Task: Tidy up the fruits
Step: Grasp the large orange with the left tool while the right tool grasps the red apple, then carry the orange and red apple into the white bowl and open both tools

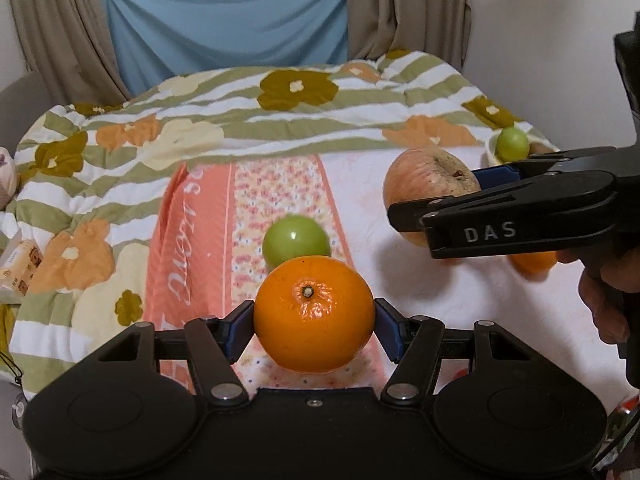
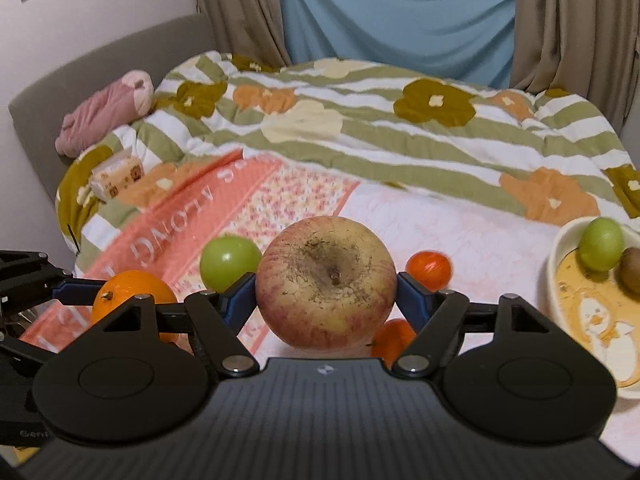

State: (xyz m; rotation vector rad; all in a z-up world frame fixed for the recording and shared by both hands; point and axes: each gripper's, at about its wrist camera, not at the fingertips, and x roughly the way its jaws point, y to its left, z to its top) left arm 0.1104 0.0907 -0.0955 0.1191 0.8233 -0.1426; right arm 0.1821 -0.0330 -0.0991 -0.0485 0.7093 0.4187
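Two claws, each clamped on fruit above the bed (image 2: 460,216): right claw (image 2: 326,288) gripping the apple (image 2: 326,280), bowl (image 2: 560,264) close at its 3 o'clock; left claw (image 1: 315,316) gripping the orange (image 1: 315,314), bowl farther off toward 2 o'clock.

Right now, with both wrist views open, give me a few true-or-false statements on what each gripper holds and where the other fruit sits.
1. The left gripper is clamped on an orange. True.
2. The right gripper is open, holding nothing. False: its pads press both sides of an apple.
3. A loose green fruit lies on the bed just beyond the orange. True.
4. The bowl holds only oranges. False: it holds a green fruit and a brown one.
5. The apple is green. False: it is reddish-yellow.
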